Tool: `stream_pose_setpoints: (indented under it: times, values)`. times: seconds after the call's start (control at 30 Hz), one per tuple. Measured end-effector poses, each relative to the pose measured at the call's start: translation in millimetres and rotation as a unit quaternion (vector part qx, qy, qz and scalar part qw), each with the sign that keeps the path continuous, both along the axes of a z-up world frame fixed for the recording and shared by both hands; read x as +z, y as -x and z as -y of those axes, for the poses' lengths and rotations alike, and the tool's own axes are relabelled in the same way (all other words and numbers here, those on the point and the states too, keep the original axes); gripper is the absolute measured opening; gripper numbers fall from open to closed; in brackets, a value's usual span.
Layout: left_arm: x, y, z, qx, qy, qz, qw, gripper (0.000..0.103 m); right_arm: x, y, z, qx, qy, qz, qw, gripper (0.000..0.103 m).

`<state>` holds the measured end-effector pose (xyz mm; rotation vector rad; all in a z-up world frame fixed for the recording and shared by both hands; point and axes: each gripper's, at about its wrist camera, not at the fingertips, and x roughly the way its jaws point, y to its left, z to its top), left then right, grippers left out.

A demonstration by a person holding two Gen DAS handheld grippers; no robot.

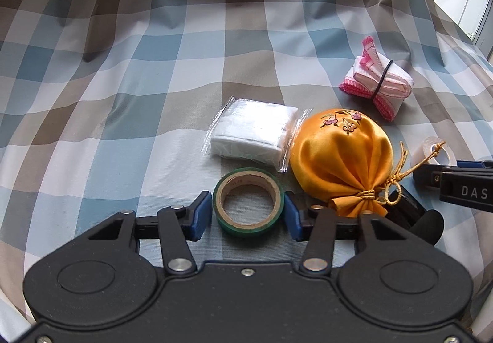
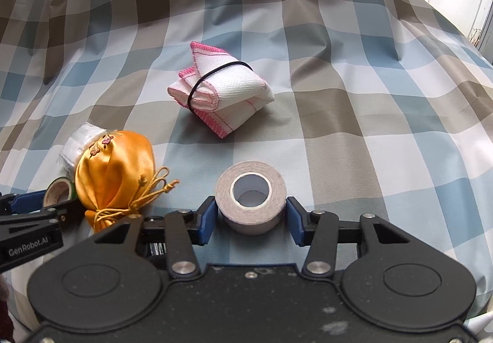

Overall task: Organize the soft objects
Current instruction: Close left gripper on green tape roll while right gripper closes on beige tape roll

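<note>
On the checked cloth, left fingers clench the green tape; right fingers clench the grey tape.

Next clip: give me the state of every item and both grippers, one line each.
left gripper: shut on green tape roll, lying flat
right gripper: shut on white tape roll
orange pouch: drawstring tied, on its side
pink-edged cloth: folded, banded
white pads packet: sealed, flat

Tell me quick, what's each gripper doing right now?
Left gripper: closed on the green tape roll.
Right gripper: closed on the grey tape roll.
</note>
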<state>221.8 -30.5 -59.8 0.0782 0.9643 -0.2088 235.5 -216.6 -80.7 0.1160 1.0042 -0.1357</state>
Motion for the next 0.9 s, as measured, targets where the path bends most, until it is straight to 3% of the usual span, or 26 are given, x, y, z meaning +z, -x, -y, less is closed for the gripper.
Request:
stream_pose_setpoints:
  times: [0.3,0.4,0.47,0.53,0.77,0.9]
  values:
    - [5.1,13.8,-18.4,0.037,0.008,-0.046,0.9983,0.047,-0.2,34.5,28.9,-0.04,0.003,-0.012,0.999,0.047]
    - [4.4,16.5,-19.5,0.035,0.005,-0.043,0.9984,0.047,-2.2,38.7,27.2,-0.04,0.008,-0.009,0.999,0.049]
    - [4.2,16.5,-17.6,0.034,0.0,-0.042,0.9985,0.049,-2.3,36.8,23.8,-0.036,0.012,-0.008,0.999,0.059]
    - [3.7,16.2,-15.3,0.03,-0.006,-0.039,0.9988,0.051,-2.2,33.3,21.4,-0.037,0.015,-0.006,0.999,0.062]
    - [0.1,12.7,-10.5,0.022,-0.002,-0.035,0.9992,0.069,-5.3,22.4,20.4,-0.035,0.021,-0.002,0.999,0.066]
    - [-0.6,15.9,-6.6,0.017,-0.011,-0.025,0.9995,0.066,-5.6,24.9,19.9,-0.036,0.024,0.001,0.999,0.062]
